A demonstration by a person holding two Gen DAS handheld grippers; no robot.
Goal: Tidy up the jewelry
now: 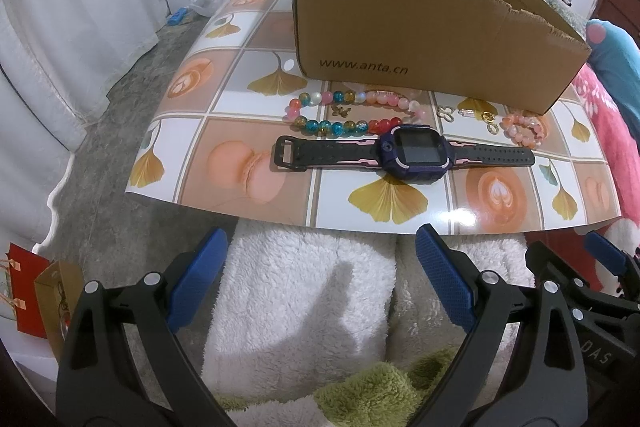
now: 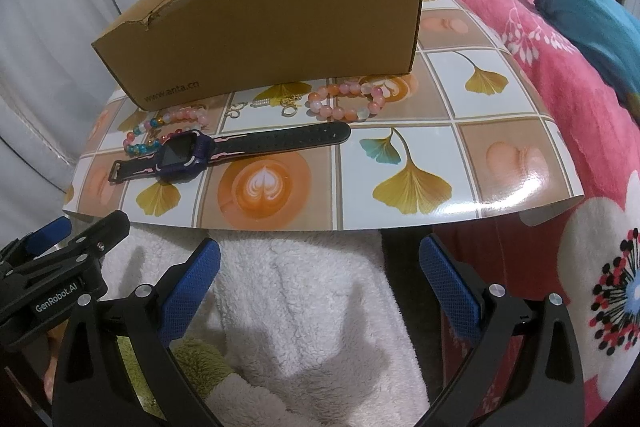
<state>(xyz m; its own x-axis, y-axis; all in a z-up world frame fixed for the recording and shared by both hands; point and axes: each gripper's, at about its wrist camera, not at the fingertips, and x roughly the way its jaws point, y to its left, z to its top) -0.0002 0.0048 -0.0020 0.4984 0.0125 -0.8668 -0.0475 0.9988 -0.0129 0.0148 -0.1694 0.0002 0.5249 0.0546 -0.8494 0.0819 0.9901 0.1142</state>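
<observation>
On a tiled-pattern mat [image 1: 224, 143] [image 2: 500, 115] lie a purple smartwatch [image 1: 404, 151] [image 2: 188, 155], a multicoloured bead bracelet [image 1: 352, 113] [image 2: 160, 131], a pink-orange bead bracelet [image 1: 524, 129] [image 2: 348, 101] and small gold and silver charms [image 1: 472, 117] [image 2: 276, 105]. Behind them stands an open cardboard box [image 1: 420, 39] [image 2: 260, 39]. My left gripper [image 1: 320, 263] and right gripper [image 2: 320, 267] both hang open over a white fleece, short of the mat's near edge, with nothing between the fingers. The right gripper's body [image 1: 592, 287] shows beside the left one.
A pink floral blanket [image 2: 560, 87] and a teal cushion [image 2: 580, 7] lie to the right of the mat. White curtains [image 1: 60, 47] hang at the left over a grey floor. A red and brown paper bag [image 1: 36, 299] stands at lower left.
</observation>
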